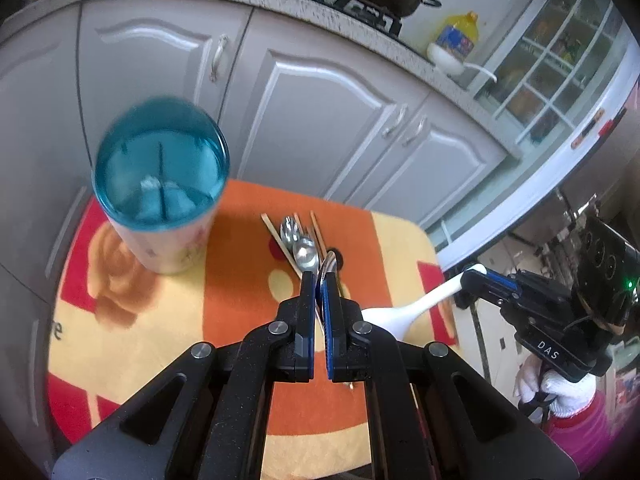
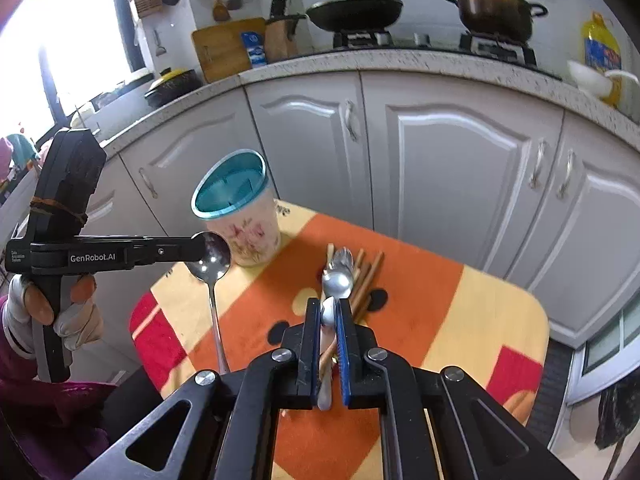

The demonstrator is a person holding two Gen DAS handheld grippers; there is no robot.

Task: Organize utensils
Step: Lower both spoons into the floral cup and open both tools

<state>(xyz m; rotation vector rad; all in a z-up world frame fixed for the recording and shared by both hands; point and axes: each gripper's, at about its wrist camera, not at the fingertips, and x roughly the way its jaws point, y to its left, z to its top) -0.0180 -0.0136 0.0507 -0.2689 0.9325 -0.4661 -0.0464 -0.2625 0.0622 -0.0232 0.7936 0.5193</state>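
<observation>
The metal spoon (image 2: 212, 264) is hanging in the left claw (image 1: 320, 280), pinched at the bowel edge w/ the pads closing tight on it. In the right wrist view it's sitting at left-centre of the frame, bowl up and facing the camera, long axis running nearly vertical, handle pointing down toward the lower frame edge over the mat. In the left wrist view only its bowl edge (image 1: 327, 266) is showing between the claw tips, at frame centre.

The white plastic spoon (image 1: 404, 312) is being gripped by the right claw (image 2: 329, 306), pads clamping its handle end. In the left wrist view it's lying on a diagonal at right-centre, handle up-right into the claw, broad bowl pointing down-left.

Just beyond both claws, the remaining pile is lying on the orange-yellow-red mat (image 2: 440, 320): metal spoons (image 2: 338, 276) stacked over wooden chopsticks (image 2: 368, 276), long axes running roughly away from the camera, spoon bowls toward the near side.

The utensil holder (image 2: 240, 216), blue-rimmed w/ floral sides and a divider inside, is standing upright on the mat's far left corner, well apart from the pile.

Behind, white cabinet doors (image 2: 460, 168) are filling mid-frame below the speckled counter (image 2: 400, 60) w/ a pot (image 2: 496, 8) on the stove.
</observation>
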